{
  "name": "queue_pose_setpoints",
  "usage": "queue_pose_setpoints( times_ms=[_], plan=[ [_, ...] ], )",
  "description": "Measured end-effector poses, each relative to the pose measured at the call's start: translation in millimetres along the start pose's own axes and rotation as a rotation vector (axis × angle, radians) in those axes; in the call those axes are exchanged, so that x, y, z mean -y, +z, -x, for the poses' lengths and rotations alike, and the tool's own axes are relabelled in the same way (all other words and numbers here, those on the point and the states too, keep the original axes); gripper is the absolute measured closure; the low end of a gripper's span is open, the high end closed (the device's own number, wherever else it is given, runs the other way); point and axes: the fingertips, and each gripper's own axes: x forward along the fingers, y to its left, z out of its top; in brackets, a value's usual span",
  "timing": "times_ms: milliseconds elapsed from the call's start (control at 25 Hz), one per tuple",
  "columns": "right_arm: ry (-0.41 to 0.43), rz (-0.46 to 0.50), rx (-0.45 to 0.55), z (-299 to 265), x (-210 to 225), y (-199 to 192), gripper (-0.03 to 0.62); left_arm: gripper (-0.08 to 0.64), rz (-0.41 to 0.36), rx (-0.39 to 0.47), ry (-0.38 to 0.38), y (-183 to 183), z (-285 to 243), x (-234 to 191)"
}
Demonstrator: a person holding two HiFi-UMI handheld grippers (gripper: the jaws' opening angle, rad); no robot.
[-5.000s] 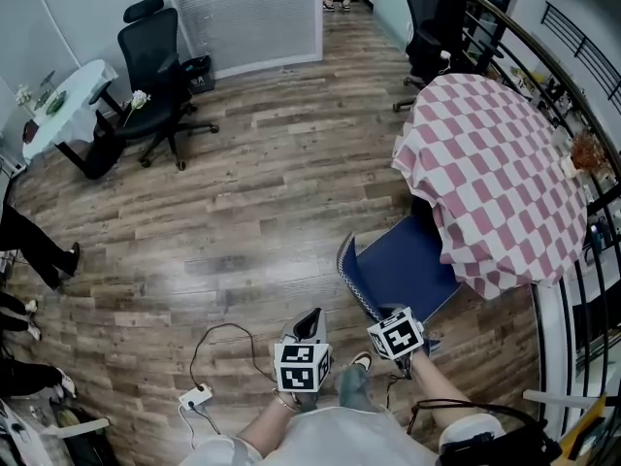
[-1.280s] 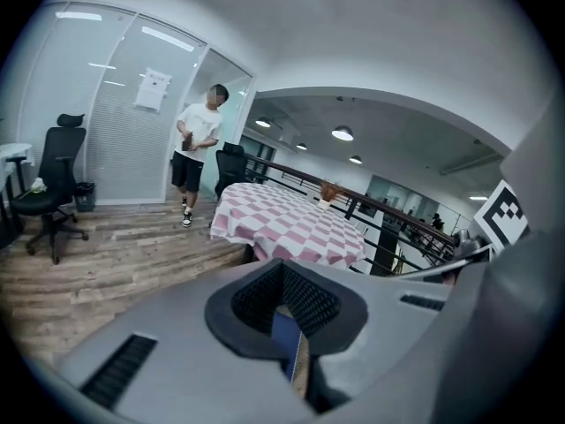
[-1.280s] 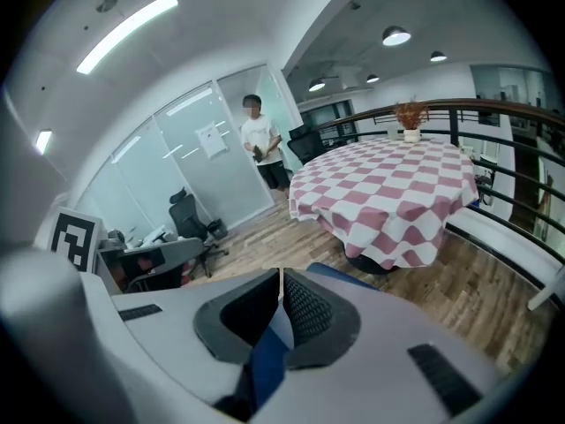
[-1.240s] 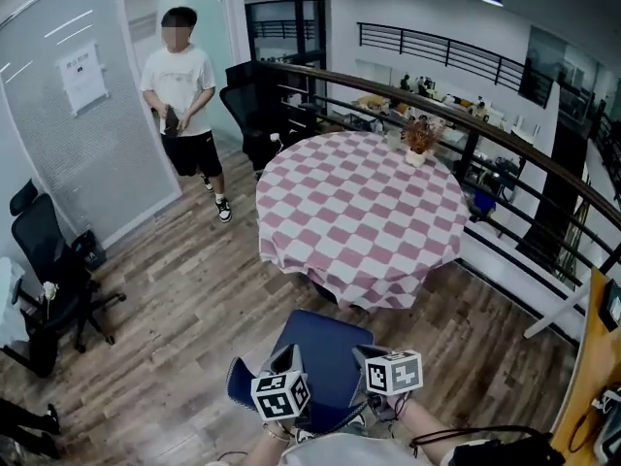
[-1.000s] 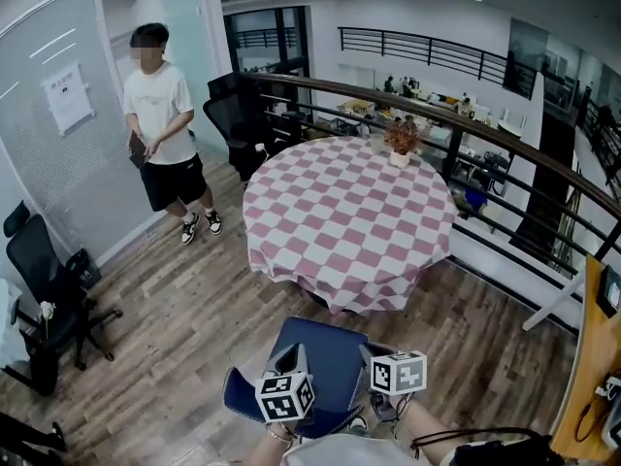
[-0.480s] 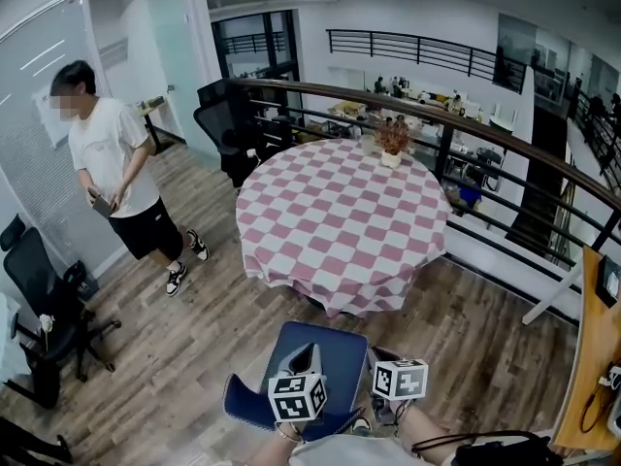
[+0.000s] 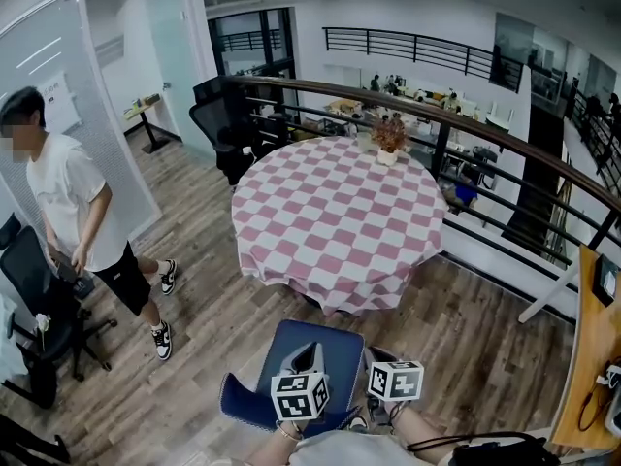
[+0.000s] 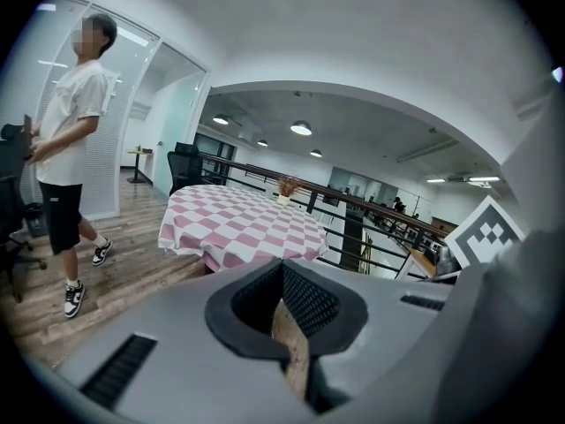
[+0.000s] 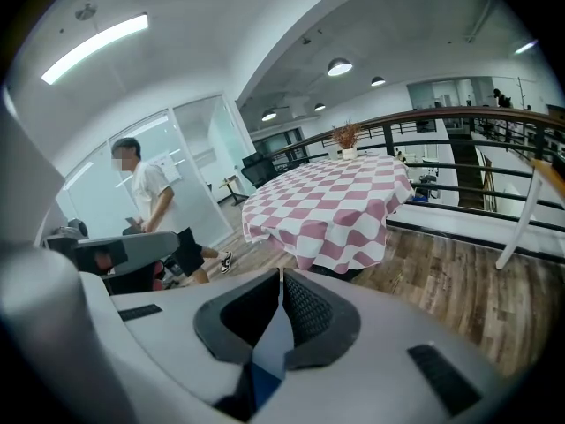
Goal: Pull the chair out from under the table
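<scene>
Chair [image 7: 320, 340] sits clear of the table [image 7: 330, 223]. Your left gripper [image 8: 282, 264] and right gripper [image 9: 281, 274] have jaws shut, empty; withdraw without nudging it.

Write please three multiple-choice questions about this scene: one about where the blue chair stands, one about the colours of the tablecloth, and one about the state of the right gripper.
1. Where does the blue chair stand relative to the round table?
A. Pushed fully under it.
B. Upside down on top of it.
C. On the floor in front of it, pulled out.

2. What colours does the tablecloth have?
A. Pink and white checks.
B. Green stripes.
C. Plain black.

3. In what state is the right gripper?
A. Wide open.
B. Shut, holding nothing.
C. Shut on a cup.

Answers:
1 C: in the head view the whole seat shows on the wooden floor, in front of the cloth's hanging edge.
2 A: the checks show in all three views.
3 B: in the right gripper view its tips meet with nothing between them.
</scene>
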Motion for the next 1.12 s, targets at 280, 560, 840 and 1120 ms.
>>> queue_pose_setpoints(
  times_ms=[280, 560, 840, 1120],
  plan=[
    [-0.013, 0.031, -0.008, -1.1, 0.9, 1.5, 0.574, 0.557, 0.009, -0.01, 0.005, -2.1, -3.0, -3.5],
    [-0.021, 0.032, -0.002, -3.1, 2.8, 4.1, 0.574, 0.557, 0.008, -0.008, 0.004, -1.6, -5.6, -5.1],
    [-0.031, 0.02, -0.003, -2.4, 4.9, 3.6, 0.574, 0.557, 0.007, -0.01, -0.002, -0.2, -5.8, -4.4],
    [-0.041, 0.017, -0.001, -4.0, 7.3, 3.6, 0.574, 0.557, 0.012, -0.015, -0.003, -2.8, -8.4, -7.2]
  ],
)
